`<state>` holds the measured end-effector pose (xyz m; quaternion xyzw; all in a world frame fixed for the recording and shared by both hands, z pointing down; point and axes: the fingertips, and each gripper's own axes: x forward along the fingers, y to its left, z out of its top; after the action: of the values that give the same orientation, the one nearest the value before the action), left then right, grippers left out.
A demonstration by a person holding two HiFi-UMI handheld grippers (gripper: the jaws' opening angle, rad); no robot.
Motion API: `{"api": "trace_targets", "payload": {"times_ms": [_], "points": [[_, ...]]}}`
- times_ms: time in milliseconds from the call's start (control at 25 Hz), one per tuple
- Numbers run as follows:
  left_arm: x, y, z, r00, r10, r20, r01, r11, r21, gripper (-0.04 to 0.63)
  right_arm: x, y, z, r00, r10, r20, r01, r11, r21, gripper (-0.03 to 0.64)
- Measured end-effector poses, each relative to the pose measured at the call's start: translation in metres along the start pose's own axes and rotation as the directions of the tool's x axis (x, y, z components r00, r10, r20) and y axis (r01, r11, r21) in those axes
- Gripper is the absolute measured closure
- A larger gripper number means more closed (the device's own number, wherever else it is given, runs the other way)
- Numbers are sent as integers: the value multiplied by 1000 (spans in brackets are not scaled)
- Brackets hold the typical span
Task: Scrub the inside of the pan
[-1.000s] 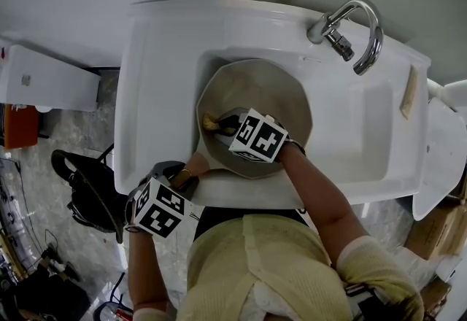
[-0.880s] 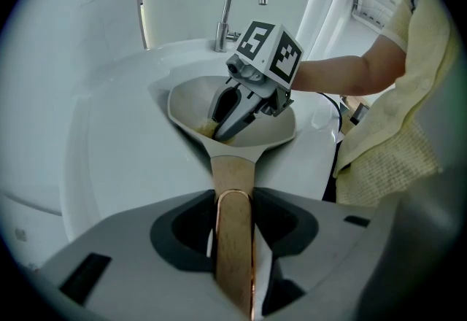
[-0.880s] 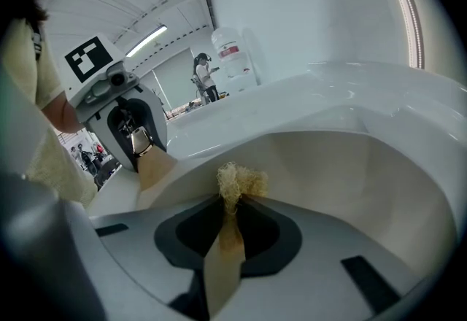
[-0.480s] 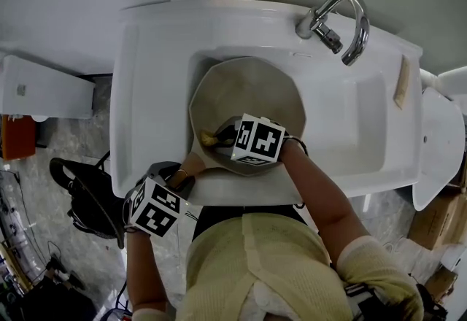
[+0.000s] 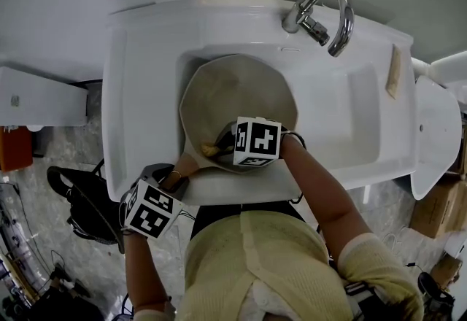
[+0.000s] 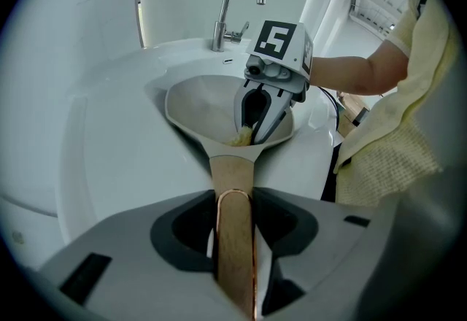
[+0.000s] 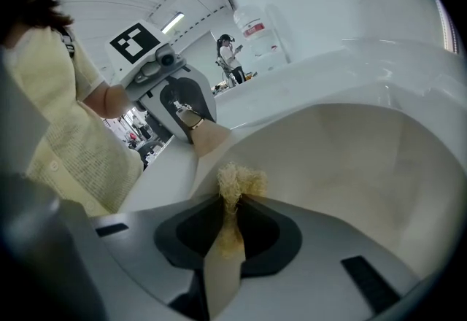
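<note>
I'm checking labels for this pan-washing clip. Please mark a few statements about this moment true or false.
1. The left gripper is shut on the pan handle. True.
2. The right gripper is empty. False: it is shut on a yellow scrubber.
3. The pan lies in the white sink. True.
4. The scrubber lies outside the pan, on the sink's rim. False: it is inside the pan, near the handle end.
</note>
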<state>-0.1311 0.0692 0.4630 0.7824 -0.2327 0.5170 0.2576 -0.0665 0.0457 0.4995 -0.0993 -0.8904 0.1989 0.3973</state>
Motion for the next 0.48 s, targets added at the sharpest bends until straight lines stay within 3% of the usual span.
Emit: {"api": "trace_targets", "payload": {"times_ms": [480], "points": [[1,0,-1,1000,-8,-13,9,1000,5,396,-7,16,-28,992,67,-103,-66,998,14,543]]}}
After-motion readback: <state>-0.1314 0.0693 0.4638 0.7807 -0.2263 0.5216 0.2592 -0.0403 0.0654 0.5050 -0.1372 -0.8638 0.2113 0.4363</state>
